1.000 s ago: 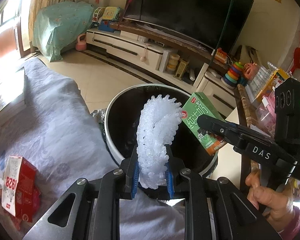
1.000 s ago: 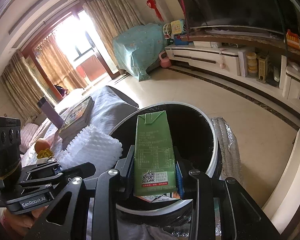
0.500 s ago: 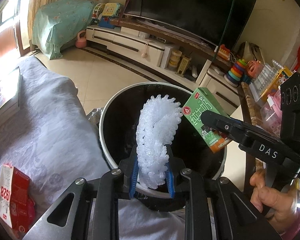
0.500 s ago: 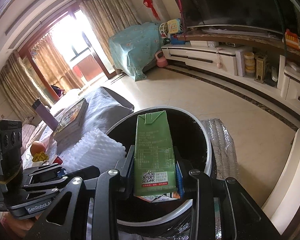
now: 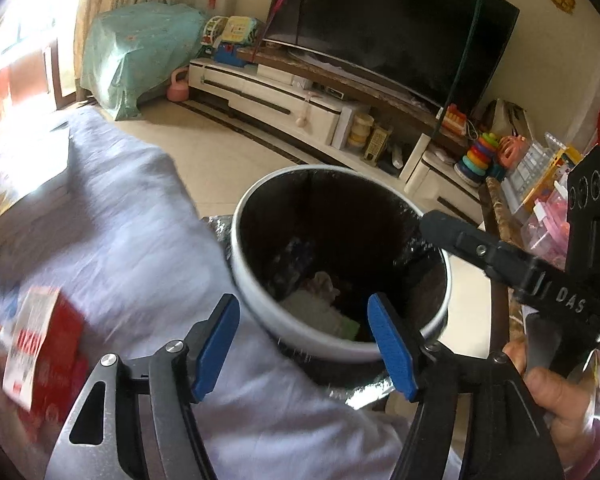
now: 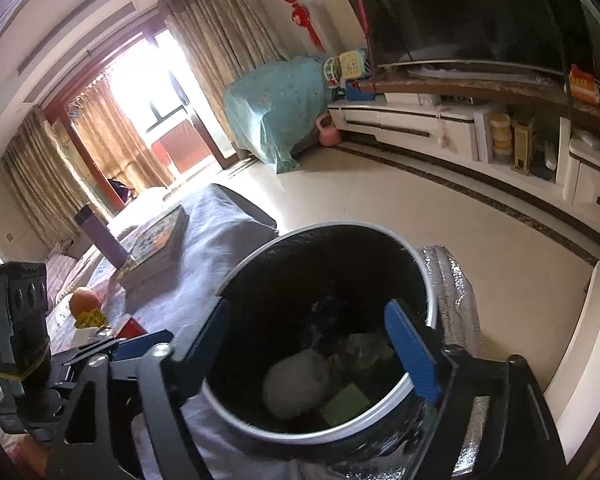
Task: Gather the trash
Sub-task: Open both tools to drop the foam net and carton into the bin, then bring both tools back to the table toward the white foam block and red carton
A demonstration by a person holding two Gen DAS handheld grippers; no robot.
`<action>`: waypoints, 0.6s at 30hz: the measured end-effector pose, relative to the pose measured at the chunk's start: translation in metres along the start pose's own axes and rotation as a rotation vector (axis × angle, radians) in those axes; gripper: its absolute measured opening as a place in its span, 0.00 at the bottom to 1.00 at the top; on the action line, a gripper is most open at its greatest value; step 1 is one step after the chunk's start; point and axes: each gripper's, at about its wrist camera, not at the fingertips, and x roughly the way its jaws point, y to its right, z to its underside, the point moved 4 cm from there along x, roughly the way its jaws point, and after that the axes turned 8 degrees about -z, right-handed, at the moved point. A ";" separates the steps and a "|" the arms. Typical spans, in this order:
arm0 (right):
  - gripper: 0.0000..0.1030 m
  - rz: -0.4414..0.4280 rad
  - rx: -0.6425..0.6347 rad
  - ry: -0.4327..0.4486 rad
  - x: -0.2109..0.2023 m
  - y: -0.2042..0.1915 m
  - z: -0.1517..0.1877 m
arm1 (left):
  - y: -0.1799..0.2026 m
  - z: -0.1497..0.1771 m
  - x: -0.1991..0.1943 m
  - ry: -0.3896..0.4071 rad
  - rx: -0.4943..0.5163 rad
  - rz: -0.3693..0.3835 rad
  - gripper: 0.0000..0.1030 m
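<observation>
Left wrist view shows my left tongs (image 5: 304, 340) spread wide with nothing between the blue pads, hanging just above the near rim of the trash bin (image 5: 260, 288). My right tongs (image 6: 320, 352) are spread and bare too, directly over the bin's mouth. Down inside, against the black liner, I can make out a white foam net (image 6: 296, 388) lying beside a green carton (image 6: 348, 402), with some crumpled scraps past them that are too dim to name. By my judgement both of those pieces are where they belong, and the next job is more collecting. What is left sits on the table (image 5: 140, 248) under its pale cloth: a red carton (image 5: 44, 348) at my left, blurred, near the cloth's edge. Farther along are a stack of books (image 6: 156, 248), a purple flask (image 6: 100, 232) and an orange (image 6: 84, 298) — none of that looks like trash, so grabbing it would be a mistake. The risks I see come from crowding: both tongs hang close together over the one opening, and a careless swing toward the red carton could knock them into each other or clip the rim and tip the bin. The cloth is loose and wrinkled — if a pad snags it while closing on the carton, I could drag the books and the orange along with it.
</observation>
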 end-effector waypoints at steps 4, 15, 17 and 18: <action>0.88 -0.027 -0.002 0.002 -0.002 -0.017 0.010 | -0.012 0.028 -0.023 0.012 -0.038 0.005 0.65; 0.94 -0.104 -0.017 -0.049 0.007 -0.070 0.050 | -0.064 0.094 -0.080 0.019 -0.129 -0.045 0.65; 0.94 -0.118 -0.024 -0.062 0.010 -0.080 0.056 | -0.073 0.102 -0.089 0.018 -0.153 -0.061 0.65; 0.94 -0.124 -0.029 -0.070 0.013 -0.085 0.059 | -0.081 0.108 -0.094 0.016 -0.173 -0.068 0.65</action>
